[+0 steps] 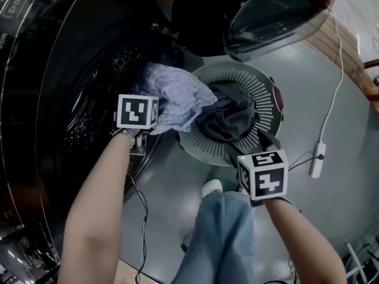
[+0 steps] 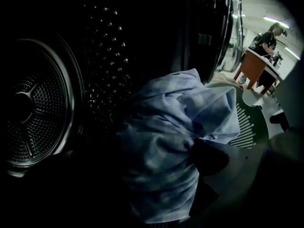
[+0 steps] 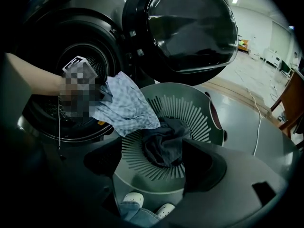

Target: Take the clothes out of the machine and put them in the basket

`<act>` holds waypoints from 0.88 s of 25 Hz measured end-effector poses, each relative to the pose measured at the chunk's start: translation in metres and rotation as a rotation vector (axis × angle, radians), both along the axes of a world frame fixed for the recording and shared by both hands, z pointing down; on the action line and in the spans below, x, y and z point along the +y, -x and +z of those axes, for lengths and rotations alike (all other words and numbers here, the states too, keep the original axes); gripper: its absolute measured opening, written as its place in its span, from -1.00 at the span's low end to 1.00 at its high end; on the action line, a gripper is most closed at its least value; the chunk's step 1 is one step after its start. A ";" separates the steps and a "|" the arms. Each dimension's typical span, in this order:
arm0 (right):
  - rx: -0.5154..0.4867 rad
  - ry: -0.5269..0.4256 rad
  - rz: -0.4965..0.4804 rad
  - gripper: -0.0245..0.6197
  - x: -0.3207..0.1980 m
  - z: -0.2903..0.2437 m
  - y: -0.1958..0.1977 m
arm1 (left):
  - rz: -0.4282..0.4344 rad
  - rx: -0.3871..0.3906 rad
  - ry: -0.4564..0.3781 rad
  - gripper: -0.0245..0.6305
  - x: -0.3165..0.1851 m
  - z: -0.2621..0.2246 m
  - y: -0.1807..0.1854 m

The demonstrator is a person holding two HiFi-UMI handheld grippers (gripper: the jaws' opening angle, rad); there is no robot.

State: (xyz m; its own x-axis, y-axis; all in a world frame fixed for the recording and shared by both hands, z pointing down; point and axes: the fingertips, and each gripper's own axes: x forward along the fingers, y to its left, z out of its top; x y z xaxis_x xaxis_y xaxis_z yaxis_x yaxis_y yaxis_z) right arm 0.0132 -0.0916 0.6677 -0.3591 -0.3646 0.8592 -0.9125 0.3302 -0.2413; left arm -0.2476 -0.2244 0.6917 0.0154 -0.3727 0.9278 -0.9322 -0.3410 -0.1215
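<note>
Left tool [image 2: 156,165]: at the mouth of the machine's drum [image 1: 89,99], pointing steeply down. Its jaws are spread wide, with the checked cloth bunched between them. The right jaw's dark pad lies beside a fold, and the left jaw is lost in shadow.
Right tool [image 3: 154,163]: over the near side of the basket, jaws apart with nothing between them. The basket's slats and the dark garment show through the gap.
Checked cloth [image 1: 177,99]: pale blue. It stretches from the left tool over the drum's lip and onto the basket's rim, with its far end touching the dark garment.
Dark garment [image 1: 228,117]: crumpled in the middle of the basket.
Basket [image 1: 260,84]: round, grey-green, with slatted walls and a red patch on its right rim. It stands on the floor just beside the drum opening, partly under the door.
Door [image 1: 266,10]: swung wide open, its glass bowl hanging above the basket's far edge.
Writing: pale symbols on the control panel [image 1: 15,6] are too dim to read. Each tool's marker cube [image 1: 137,111] carries black-and-white square patterns.
Open room: grey floor [image 1: 320,87] runs to the right of the basket, crossed by a white cable [image 1: 318,158].
Near edge: the person's jeans leg [image 1: 219,235] and a white shoe [image 1: 211,188] stand close against the basket's near rim.
</note>
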 end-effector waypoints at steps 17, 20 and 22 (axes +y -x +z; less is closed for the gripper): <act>0.043 -0.004 0.033 0.00 0.009 -0.011 -0.019 | 0.090 -0.081 -0.102 -0.59 0.021 -0.040 -0.026; 0.042 -0.017 0.032 -0.03 0.009 -0.024 -0.024 | 0.084 0.002 -0.110 -0.59 0.033 -0.053 -0.054; 0.037 -0.028 0.033 -0.04 0.009 -0.032 -0.027 | 0.086 0.048 -0.117 -0.60 0.041 -0.062 -0.071</act>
